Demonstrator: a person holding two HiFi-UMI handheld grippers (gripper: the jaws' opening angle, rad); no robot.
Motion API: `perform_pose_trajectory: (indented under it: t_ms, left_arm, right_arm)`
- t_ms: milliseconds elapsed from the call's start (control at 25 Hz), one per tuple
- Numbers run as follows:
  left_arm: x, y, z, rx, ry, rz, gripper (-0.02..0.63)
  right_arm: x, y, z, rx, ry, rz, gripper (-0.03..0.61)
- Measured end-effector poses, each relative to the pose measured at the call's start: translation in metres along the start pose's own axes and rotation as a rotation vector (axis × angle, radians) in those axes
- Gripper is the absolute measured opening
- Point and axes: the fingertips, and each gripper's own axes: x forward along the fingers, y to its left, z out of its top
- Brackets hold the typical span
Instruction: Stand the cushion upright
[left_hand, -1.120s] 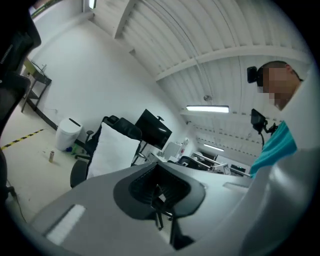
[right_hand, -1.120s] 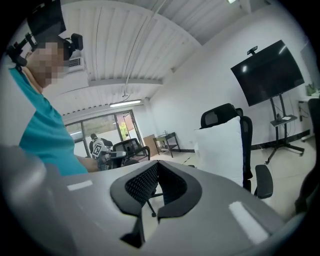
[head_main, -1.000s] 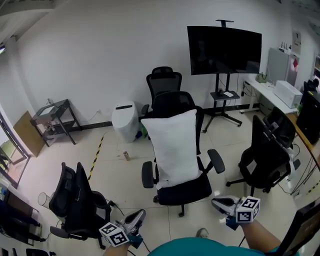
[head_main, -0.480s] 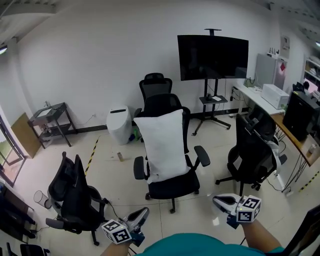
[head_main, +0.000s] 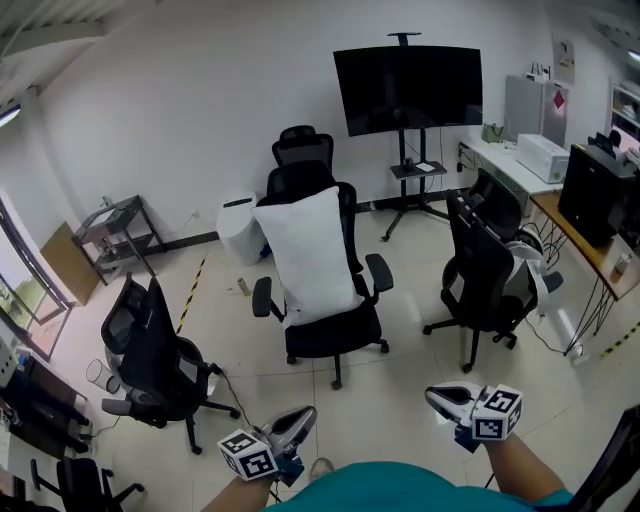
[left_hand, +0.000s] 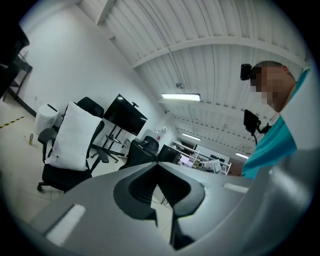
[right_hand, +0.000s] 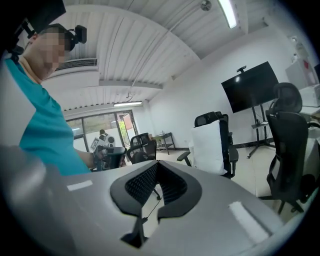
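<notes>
Left gripper (head_main: 297, 422) near left: jaws closed, nothing in them. White rectangular fabric cushion (head_main: 305, 255) stands upright on the seat of the black mesh office chair (head_main: 335, 338) at centre, leaning on its backrest, well apart from both tools. Right gripper (head_main: 442, 398) near right: jaws closed, empty.

Left gripper (head_main: 303, 416) jaws together, empty; right gripper (head_main: 436, 395) likewise, both held low

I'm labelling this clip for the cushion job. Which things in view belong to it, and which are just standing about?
Job: white cushion, standing against the middle office chair; left gripper and right gripper, both empty.

Just about: television, left black chair, right black chair, white bin, metal rack.
</notes>
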Motion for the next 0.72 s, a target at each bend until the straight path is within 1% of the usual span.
perform_pose_trajectory:
  t_ms: [120,320,400,560,720]
  left_arm:
    - [-0.01,-0.022,-0.006,0.041,0.025,0.021,0.011]
    - [-0.047,-0.033,0.0,0.043,-0.021,0.051,0.011]
    - [-0.065,-0.029,0.0,0.038,-0.027,0.053,0.011]
    - [-0.111,-0.014,0.002,0.026,-0.025,0.025,0.011]
    - [-0.17,0.008,-0.001,0.025,0.007,0.007,0.011]
  right_arm:
    - [-0.015,0.012,-0.011,0.019,-0.009,0.016,0.002]
    - [-0.013,0.04,-0.01,-0.002,-0.006,0.033,0.002]
    - [-0.005,0.055,-0.01,-0.007,-0.007,0.035,0.002]
    - [0.025,0.092,-0.011,0.002,-0.026,0.011,0.002]
    - [0.074,0.141,-0.017,0.056,-0.055,0.016,0.002]
